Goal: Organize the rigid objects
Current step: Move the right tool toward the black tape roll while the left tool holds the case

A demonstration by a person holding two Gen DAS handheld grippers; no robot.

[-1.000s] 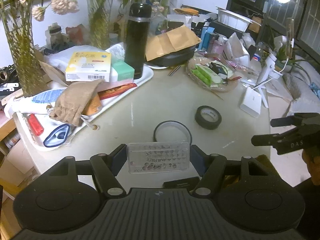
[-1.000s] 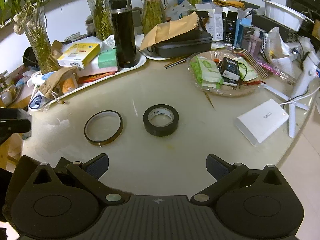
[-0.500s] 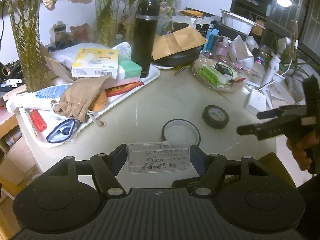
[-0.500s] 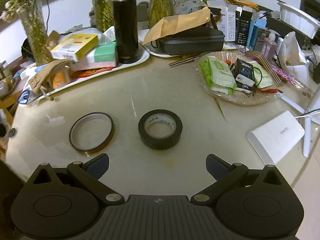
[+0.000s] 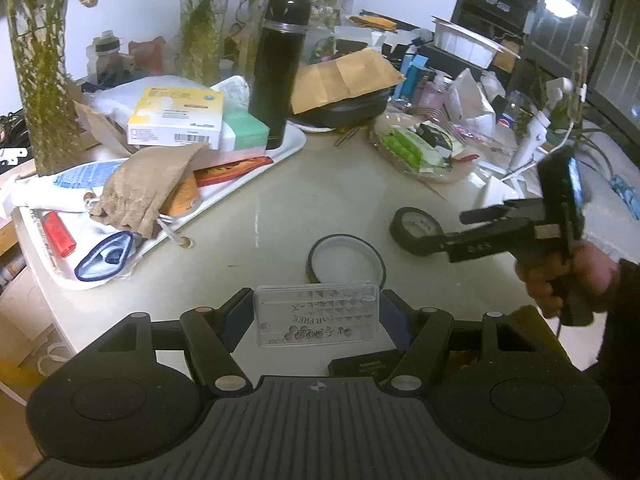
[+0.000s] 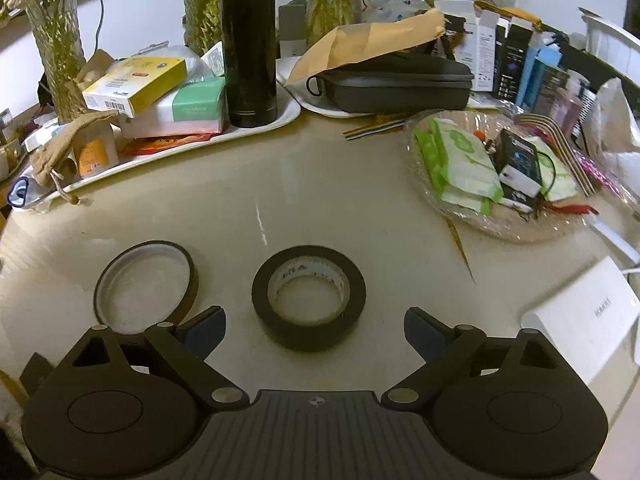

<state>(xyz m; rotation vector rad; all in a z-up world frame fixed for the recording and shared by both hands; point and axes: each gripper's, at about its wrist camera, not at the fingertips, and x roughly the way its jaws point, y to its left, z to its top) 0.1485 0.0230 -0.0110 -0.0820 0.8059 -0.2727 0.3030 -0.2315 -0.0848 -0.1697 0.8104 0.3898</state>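
Closer now, right tool [image 6: 314, 322] narrows, empty, over black tape [image 6: 309, 297]; left tool [image 5: 316, 314] pinches clear case [image 5: 317, 314].

Clear plastic case [image 5: 316, 314] clamped crosswise; black tape roll [image 6: 308, 297] flat on table.

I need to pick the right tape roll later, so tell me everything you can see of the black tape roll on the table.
The black tape roll is a thick ring of matte black tape wound on a pale core with faint red printing inside. It lies flat on the beige table, hole up, apart from the thinner brown-rimmed roll to its left. The right gripper sits just short of it, its jaws closing but not touching it. Nothing else touches it.
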